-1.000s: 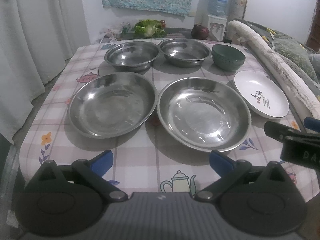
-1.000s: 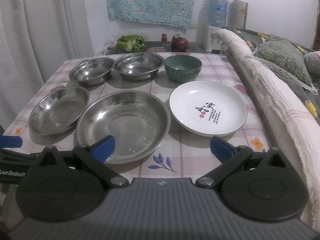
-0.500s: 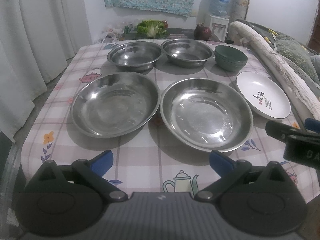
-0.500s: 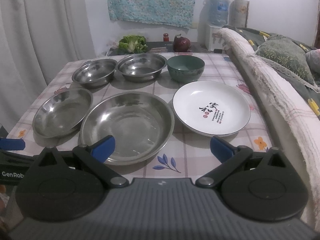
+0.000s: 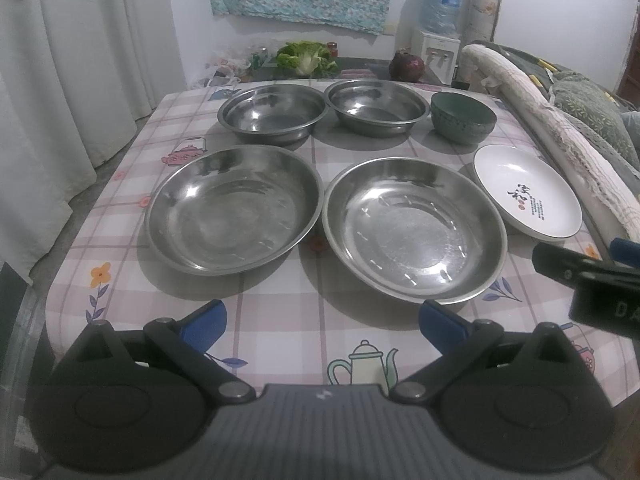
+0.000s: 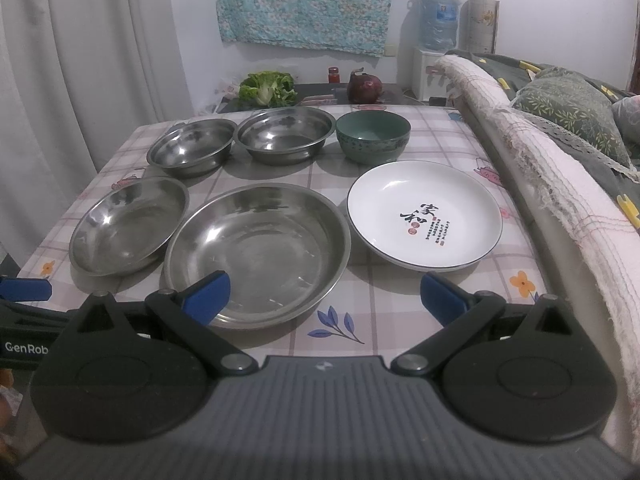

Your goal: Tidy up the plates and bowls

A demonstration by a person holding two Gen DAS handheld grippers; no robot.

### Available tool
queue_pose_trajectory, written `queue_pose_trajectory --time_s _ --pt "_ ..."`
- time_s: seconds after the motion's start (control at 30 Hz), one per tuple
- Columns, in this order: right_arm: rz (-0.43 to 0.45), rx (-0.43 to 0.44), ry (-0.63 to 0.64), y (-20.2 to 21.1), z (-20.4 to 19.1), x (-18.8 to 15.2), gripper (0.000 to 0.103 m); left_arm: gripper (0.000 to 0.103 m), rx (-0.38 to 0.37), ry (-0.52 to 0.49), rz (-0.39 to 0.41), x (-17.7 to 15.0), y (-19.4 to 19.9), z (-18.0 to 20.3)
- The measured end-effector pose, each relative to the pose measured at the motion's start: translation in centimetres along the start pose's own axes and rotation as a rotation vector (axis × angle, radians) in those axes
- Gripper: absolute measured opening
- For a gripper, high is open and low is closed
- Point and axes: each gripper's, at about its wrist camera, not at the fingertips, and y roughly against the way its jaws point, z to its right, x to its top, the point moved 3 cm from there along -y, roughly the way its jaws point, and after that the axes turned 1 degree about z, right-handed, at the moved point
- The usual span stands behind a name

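Two wide steel plates lie side by side near the table's front, the left one and the right one. A white plate with black characters lies to their right. Behind stand two steel bowls and a green bowl. My left gripper is open and empty over the front edge. My right gripper is open and empty, its left finger over the right steel plate's near rim.
The table has a checked cloth. A padded sofa edge runs along its right side. A lettuce and a dark red onion sit beyond the far edge. White curtains hang at the left.
Both grippers have drifted slightly; the table appears a little lower in both views. Both stay open and no dish has moved.
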Motion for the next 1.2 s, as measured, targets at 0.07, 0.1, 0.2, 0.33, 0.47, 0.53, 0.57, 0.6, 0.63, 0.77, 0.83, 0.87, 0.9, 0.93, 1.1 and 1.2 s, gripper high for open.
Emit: queue_pose_trajectory --time_s 0.07,0.1,0.2,0.33,0.47,0.53,0.57,0.6,0.63,0.77,0.83,0.87,0.9,0.93,1.1,1.2 --pt "0.0 0.0 0.0 0.0 0.0 0.0 0.102 0.103 0.0 0.0 0.001 0.0 0.0 0.0" --pt "0.0 0.0 0.0 0.1 0.0 0.0 0.102 0.103 0.0 0.0 0.001 0.0 0.0 0.0" --pt "0.0 0.0 0.0 0.0 0.0 0.0 0.102 0.103 0.001 -0.001 -0.001 0.0 0.0 0.0" --pt "-0.002 0.002 0.001 0.1 0.0 0.0 0.102 0.103 0.003 0.0 -0.003 0.0 0.0 -0.2" --pt "-0.002 0.005 0.001 0.2 -0.4 -0.1 0.102 0.103 0.012 0.002 -0.006 -0.2 0.2 -0.4" --pt "-0.002 0.005 0.001 0.2 -0.5 -0.1 0.102 0.103 0.016 0.003 -0.009 -0.2 0.1 -0.4" --pt "-0.002 0.005 0.001 0.2 -0.4 -0.1 0.102 0.103 0.018 0.003 -0.01 -0.2 0.1 -0.4" --pt "-0.002 0.005 0.001 0.2 -0.4 -0.1 0.102 0.103 0.019 0.004 -0.011 -0.2 0.1 -0.4" --pt "-0.002 0.005 0.0 0.3 -0.6 -0.1 0.102 0.103 0.02 0.004 -0.012 -0.2 0.0 -0.3" --pt "-0.002 0.006 0.0 0.2 -0.4 -0.1 0.102 0.103 0.024 0.004 -0.014 -0.2 -0.1 -0.1" --pt "-0.002 0.005 -0.001 0.3 -0.5 -0.1 0.102 0.103 0.024 0.004 -0.015 -0.2 -0.1 -0.2" --pt "-0.002 0.006 0.0 0.2 -0.4 -0.1 0.102 0.103 0.024 0.004 -0.014 -0.2 -0.1 -0.2" --pt "-0.003 0.006 0.0 0.2 -0.3 -0.1 0.102 0.103 0.025 0.004 -0.015 -0.2 -0.1 -0.2" --pt "-0.003 0.006 0.0 0.3 -0.5 -0.1 0.102 0.103 0.025 0.004 -0.015 -0.2 -0.2 -0.2" --pt "-0.001 0.008 0.0 0.2 -0.3 -0.1 0.102 0.103 0.028 0.006 -0.016 0.1 -0.5 -0.5" --pt "0.005 0.015 0.004 0.1 -0.6 0.2 0.102 0.103 0.032 0.011 -0.016 0.6 -0.8 -0.8"
